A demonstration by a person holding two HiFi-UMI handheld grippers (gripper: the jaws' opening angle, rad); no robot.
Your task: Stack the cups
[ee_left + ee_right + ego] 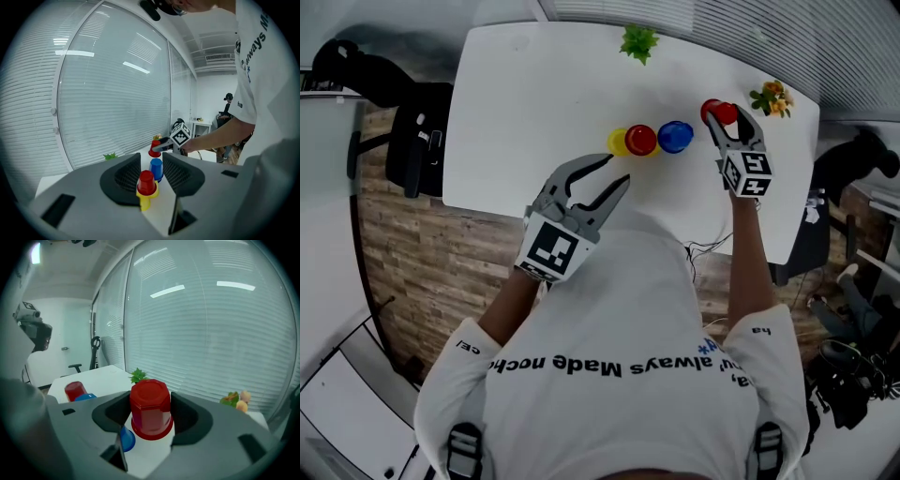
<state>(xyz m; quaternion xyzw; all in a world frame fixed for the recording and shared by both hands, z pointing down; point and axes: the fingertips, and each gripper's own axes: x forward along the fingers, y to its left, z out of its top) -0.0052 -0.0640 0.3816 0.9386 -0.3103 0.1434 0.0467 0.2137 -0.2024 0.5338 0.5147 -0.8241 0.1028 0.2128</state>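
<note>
The upside-down red plastic cup point(150, 408) could slip out, because its sides are smooth and slanted and only two pads hold it. It could also bump the other cups when it comes down, because they stand so close together. The small yellow plastic cup point(616, 142) and the second red plastic cup point(641, 140) touch, and the blue plastic cup point(676, 137) is just beside them on the white table point(534, 84). One knock could tip them over. The right tool point(719, 114) is closed on the upside-down cup, one jaw pressing each side, and the cup looks lifted off the table near its far right end. The left tool point(616, 171) is open and holds nothing. It hovers near the three cups but touches none.
</note>
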